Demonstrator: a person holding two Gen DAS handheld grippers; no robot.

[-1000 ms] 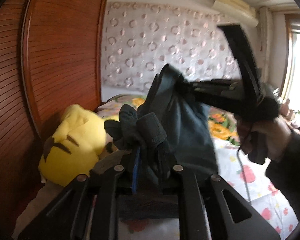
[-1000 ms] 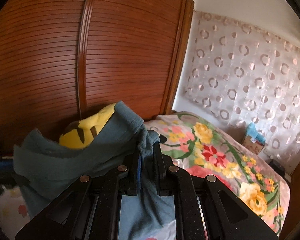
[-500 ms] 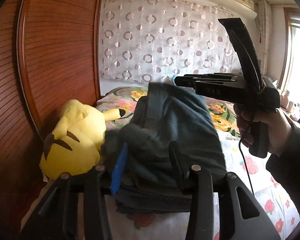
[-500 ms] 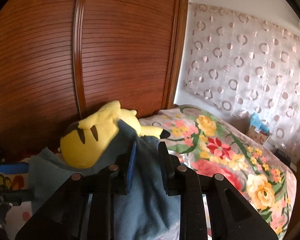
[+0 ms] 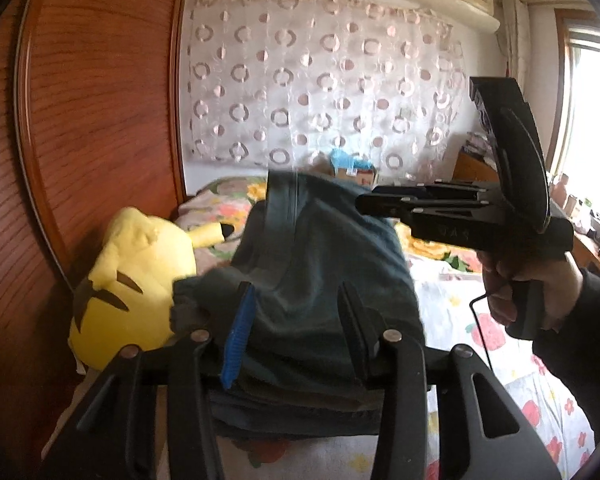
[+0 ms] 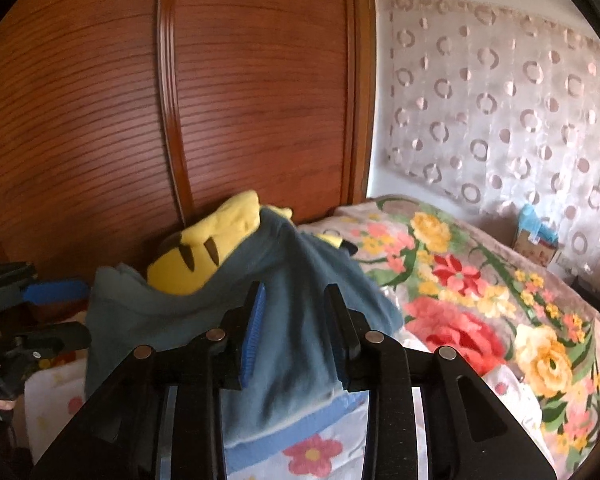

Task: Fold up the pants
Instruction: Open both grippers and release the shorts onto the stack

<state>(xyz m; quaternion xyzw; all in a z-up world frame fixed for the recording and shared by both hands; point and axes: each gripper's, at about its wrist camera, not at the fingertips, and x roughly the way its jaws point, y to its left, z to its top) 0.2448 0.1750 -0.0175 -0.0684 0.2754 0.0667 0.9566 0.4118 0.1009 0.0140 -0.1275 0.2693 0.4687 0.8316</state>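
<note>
The dark teal pants (image 5: 320, 280) lie bunched on the bed in a folded heap, one edge still raised and blurred. In the left wrist view my left gripper (image 5: 296, 292) is open, its fingers apart over the heap. My right gripper (image 5: 364, 200) shows there from the side, held in a hand above the far edge of the pants. In the right wrist view the pants (image 6: 284, 320) spread in front of my right gripper (image 6: 296, 292), which is open with cloth lying between the fingers. The left gripper (image 6: 40, 292) shows at the left edge.
A yellow plush toy (image 5: 132, 280) lies left of the pants against the wooden wardrobe (image 5: 80, 120); it also shows in the right wrist view (image 6: 208, 248). A floral blanket (image 6: 480, 288) covers the bed. A curtained wall (image 5: 320, 100) stands behind.
Both grippers have opened and let go of the pants. The cloth has dropped from its lifted position onto the bed, and the right gripper has drawn back to the right.
</note>
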